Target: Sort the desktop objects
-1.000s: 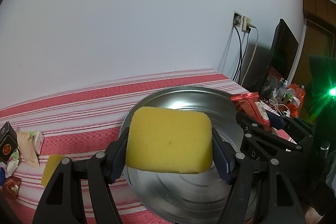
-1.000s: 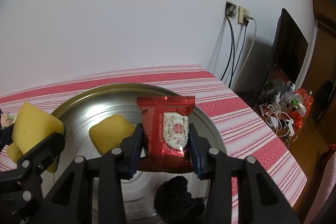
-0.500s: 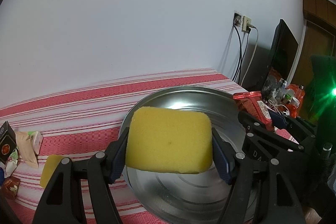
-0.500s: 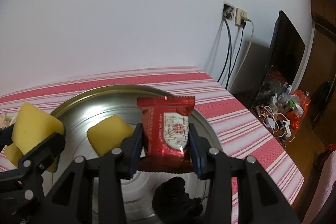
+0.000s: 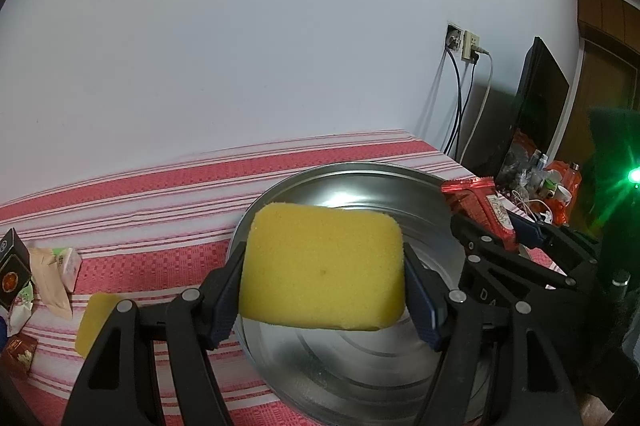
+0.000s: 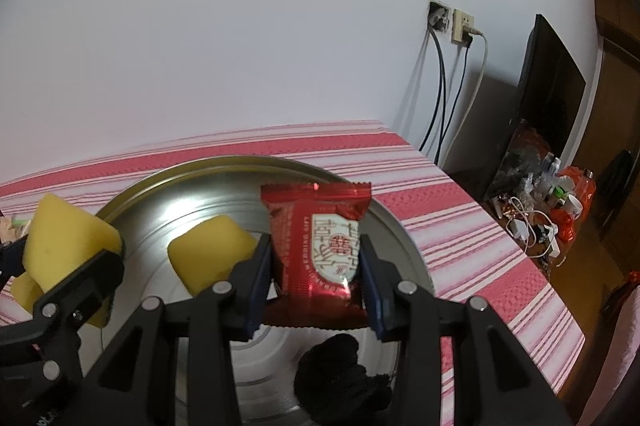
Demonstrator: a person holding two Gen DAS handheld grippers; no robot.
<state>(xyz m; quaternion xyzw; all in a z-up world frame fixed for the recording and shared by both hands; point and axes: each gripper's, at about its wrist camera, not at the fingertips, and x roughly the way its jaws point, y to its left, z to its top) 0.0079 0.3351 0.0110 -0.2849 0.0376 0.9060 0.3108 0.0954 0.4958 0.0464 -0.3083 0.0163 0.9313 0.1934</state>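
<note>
My left gripper (image 5: 324, 278) is shut on a yellow sponge (image 5: 320, 266) and holds it above the near-left rim of a round metal tray (image 5: 360, 378). My right gripper (image 6: 316, 270) is shut on a red snack packet (image 6: 320, 246) and holds it upright over the tray (image 6: 160, 198). The held sponge shows at the left of the right wrist view (image 6: 64, 238), and the packet at the right of the left wrist view (image 5: 480, 210). A second yellow sponge (image 6: 208, 254) lies inside the tray. A black object (image 6: 340, 374) also lies in the tray, near its front.
A third yellow sponge (image 5: 94, 322) lies on the red striped tablecloth (image 5: 140, 218), left of the tray. Small packets and a dark box (image 5: 12, 262) sit at the far left. The table's right edge (image 6: 520, 266) drops off to cluttered floor items and a dark screen (image 6: 548, 94).
Both grippers keep their hold. The views have shifted only slightly; the right gripper with the packet has edged a little forward over the tray.
</note>
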